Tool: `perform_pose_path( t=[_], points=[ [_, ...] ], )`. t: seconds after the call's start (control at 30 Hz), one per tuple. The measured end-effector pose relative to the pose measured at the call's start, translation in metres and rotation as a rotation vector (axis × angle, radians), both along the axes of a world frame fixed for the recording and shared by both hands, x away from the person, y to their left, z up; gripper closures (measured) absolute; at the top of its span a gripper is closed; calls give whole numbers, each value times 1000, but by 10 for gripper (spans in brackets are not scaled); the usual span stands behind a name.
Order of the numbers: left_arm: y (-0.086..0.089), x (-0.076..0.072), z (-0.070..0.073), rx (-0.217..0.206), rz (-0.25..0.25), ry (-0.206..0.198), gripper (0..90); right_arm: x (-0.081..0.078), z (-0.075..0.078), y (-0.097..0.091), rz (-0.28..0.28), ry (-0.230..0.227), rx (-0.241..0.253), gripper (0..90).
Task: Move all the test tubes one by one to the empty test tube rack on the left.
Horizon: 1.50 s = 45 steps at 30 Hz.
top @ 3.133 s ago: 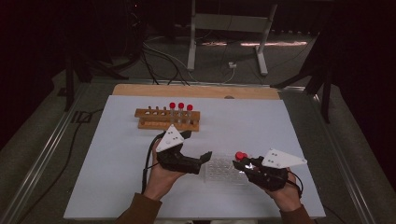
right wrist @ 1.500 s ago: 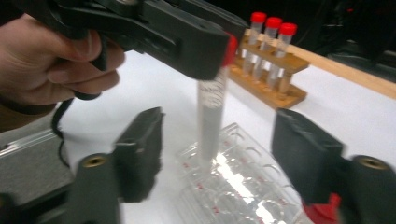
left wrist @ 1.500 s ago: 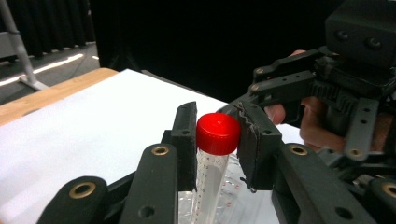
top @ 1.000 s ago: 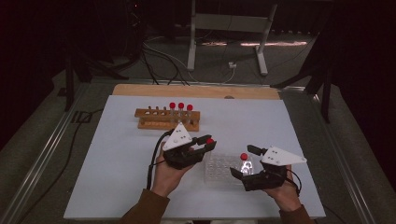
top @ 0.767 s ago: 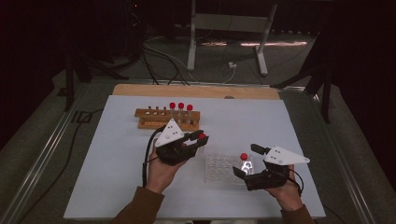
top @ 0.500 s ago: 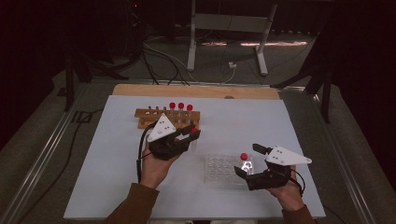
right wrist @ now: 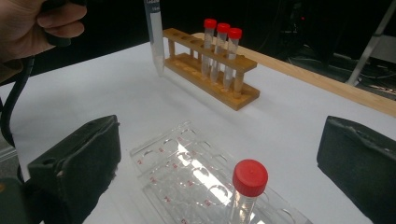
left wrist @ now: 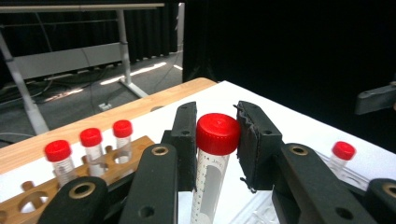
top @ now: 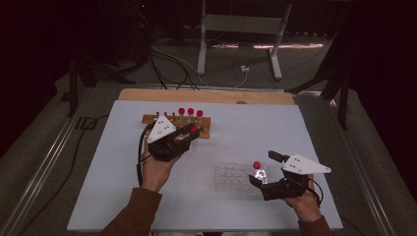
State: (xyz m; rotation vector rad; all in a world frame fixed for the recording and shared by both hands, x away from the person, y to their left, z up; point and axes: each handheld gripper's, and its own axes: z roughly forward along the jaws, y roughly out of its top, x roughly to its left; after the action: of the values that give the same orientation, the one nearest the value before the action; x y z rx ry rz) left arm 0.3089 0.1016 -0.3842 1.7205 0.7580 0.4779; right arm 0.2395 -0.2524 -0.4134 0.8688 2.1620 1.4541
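Landmark: wooden rack [top: 172,124], a light wood bar with round holes, three red-capped tubes [top: 190,114] upright at its right end.
Step in hand: judged a transfer of tubes from the clear tray [top: 235,178] to the rack; one tube was in carriage.
Left gripper [left wrist: 215,140]: pinched on the carried tube [left wrist: 211,172] just under its red cap; tube upright, held just in front of the rack, conical tip above the white tabletop [top: 255,132].
Right gripper [right wrist: 219,172]: jaws spread wide, well in front and to the right of the rack, either side of the remaining tube [right wrist: 247,191] without touching it.
Next move: probably lining the tip over a free hole left of the three, then lowering straight.
Materials: tubes clear plastic, printed graduations, ribbed caps; tray transparent, glossy, dimpled with wells; jaw pads black, rough-edged foam.
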Motion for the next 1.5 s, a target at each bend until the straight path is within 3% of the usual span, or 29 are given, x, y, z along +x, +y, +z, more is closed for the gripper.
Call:
perform_pose_path(
  t=[0.77,1.17,1.5],
  points=[
    [19,31,0,39,153,-16,709,0,1,-4,1,-3,14,0],
    [32,51,5,62,245,-44,710,-1,2,-4,4,-4,16,0],
    [37,72,3,50,319,-40,710,0,2,-6,2,-4,23,0]
  ],
)
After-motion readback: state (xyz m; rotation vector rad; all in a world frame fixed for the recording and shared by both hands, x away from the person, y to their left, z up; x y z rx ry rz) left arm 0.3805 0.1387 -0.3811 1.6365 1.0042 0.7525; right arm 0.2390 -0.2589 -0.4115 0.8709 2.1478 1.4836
